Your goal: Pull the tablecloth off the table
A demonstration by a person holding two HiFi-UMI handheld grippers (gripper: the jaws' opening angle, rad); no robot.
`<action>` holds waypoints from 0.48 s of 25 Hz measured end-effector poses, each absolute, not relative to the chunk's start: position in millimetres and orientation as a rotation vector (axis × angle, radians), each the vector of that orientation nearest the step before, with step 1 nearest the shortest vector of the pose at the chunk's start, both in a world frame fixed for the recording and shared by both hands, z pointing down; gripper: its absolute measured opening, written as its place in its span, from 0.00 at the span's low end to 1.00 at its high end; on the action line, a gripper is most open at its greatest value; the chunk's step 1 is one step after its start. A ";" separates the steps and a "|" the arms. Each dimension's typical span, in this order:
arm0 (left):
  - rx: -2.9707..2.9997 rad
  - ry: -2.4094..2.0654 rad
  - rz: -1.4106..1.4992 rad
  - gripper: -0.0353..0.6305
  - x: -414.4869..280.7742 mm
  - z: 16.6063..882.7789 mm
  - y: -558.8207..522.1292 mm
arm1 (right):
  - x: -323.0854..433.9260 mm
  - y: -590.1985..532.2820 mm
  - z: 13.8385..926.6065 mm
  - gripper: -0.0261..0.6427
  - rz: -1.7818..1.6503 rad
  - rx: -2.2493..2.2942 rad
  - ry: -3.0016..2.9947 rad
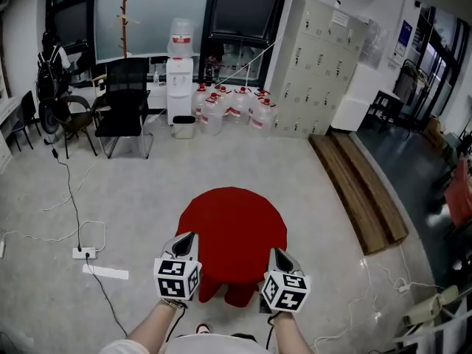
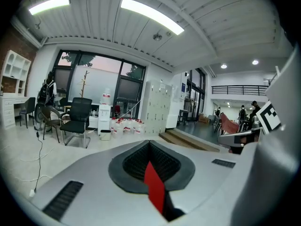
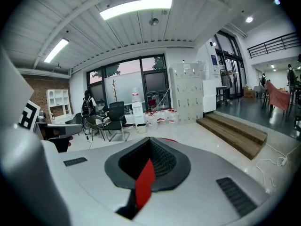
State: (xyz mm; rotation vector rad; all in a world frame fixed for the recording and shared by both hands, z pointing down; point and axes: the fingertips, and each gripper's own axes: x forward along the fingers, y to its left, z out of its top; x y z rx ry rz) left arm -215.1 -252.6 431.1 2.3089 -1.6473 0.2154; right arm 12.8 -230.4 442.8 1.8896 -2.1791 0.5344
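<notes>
In the head view, the red tablecloth (image 1: 232, 231) drapes a round counter hidden beneath it, just below centre on the grey floor (image 1: 133, 190). Your left tool (image 1: 187, 237) meets its rim at 7 o'clock and your right tool (image 1: 277, 252) meets it at 5 o'clock, and cloth hangs in folds between them at 6 o'clock. A black chair (image 1: 124, 105) and a water dispenser (image 1: 180, 87) stand far off toward 11 o'clock. In the left gripper view, your tool's jaws are pressed together, pinching a thin red strip of the tablecloth that runs toward 6 o'clock, and the other tool's marker cube shows at 3 o'clock. In the right gripper view, the jaws are likewise clamped tight on a red strip of the tablecloth, and the left tool's cube shows at 9 o'clock.
</notes>
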 end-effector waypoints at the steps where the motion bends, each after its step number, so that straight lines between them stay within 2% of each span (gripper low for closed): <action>1: 2.302 -1.635 0.222 0.08 -212.8 436.1 -253.3 | 14.3 -230.1 446.4 0.08 0.543 1.886 -2.168; 12: 2.247 -1.534 0.294 0.08 -188.5 472.5 -265.1 | 23.9 -251.9 471.7 0.08 0.614 1.827 -2.107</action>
